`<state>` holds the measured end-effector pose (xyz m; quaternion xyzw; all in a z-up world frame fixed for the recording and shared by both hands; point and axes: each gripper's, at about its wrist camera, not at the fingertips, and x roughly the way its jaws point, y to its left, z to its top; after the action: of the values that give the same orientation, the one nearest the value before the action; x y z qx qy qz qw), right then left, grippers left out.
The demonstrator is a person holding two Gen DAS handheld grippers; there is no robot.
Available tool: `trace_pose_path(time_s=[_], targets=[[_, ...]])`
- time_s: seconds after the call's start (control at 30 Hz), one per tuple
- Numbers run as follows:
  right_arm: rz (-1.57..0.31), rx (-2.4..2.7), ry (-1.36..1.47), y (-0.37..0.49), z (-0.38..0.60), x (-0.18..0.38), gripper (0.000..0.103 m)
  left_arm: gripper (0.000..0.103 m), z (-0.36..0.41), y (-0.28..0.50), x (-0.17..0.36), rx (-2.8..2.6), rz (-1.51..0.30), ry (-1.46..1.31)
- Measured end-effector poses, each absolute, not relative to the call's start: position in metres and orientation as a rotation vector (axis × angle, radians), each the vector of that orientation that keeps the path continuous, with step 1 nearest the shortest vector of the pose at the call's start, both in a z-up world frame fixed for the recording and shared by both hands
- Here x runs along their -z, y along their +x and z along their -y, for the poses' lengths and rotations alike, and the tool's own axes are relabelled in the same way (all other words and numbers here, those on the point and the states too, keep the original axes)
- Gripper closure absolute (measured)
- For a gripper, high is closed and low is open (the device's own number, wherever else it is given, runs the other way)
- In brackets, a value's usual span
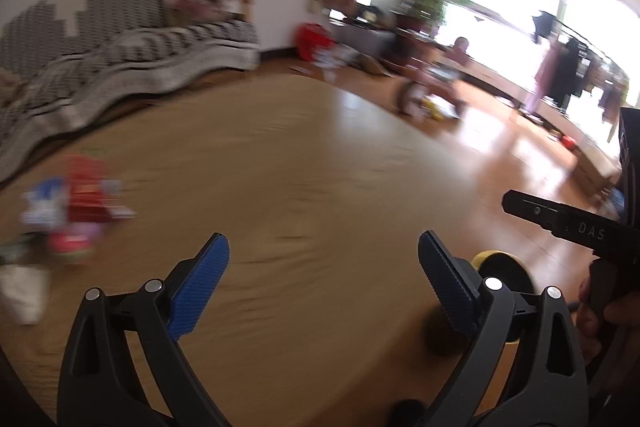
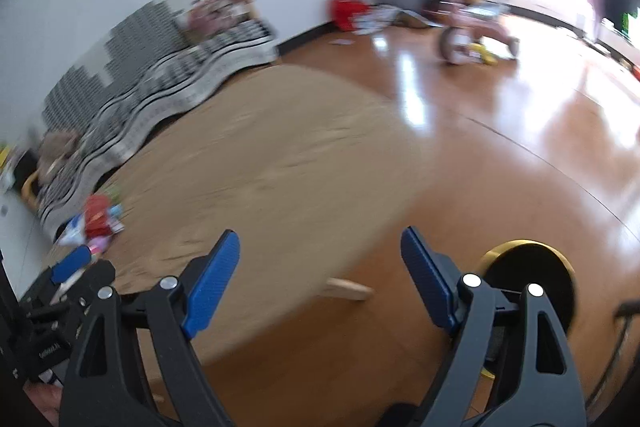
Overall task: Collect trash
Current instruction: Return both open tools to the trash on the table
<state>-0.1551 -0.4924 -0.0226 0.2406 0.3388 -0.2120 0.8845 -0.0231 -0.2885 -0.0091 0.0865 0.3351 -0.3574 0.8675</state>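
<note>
A blurred pile of trash (image 1: 76,211), red, blue and pink wrappers, lies at the left edge of the round wooden table (image 1: 304,155). A white crumpled piece (image 1: 22,291) sits nearer, at the far left. My left gripper (image 1: 324,241) hangs open over the table with nothing between its blue pads. My right gripper (image 2: 320,239) is open too and empty, above the table's near right edge. The trash pile (image 2: 94,223) shows far left in the right wrist view. A black round bin with a yellow rim (image 2: 528,279) stands on the floor behind the right finger.
A sofa under a black-and-white striped blanket (image 1: 132,59) runs behind the table. A pink tricycle (image 2: 476,27) and a red bag (image 2: 346,9) stand on the glossy wooden floor (image 2: 500,147). A hand (image 1: 600,311) holds the right tool beside the bin (image 1: 502,273).
</note>
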Motion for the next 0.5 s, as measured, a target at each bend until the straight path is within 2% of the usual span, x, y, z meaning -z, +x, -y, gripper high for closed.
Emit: trace_pose_path(time_s=[0.3,0.5], targets=[[-0.767,0.185,0.369,-0.037,0.350,0.020,0.023,0.010,0.116,0.036,0.004,0.441,-0.689,0.123],[-0.813,0.082,0.307,0.004,0.286,0.033,0.023,0.010,0.043,0.062,0.020,0.310,-0.724,0.105]])
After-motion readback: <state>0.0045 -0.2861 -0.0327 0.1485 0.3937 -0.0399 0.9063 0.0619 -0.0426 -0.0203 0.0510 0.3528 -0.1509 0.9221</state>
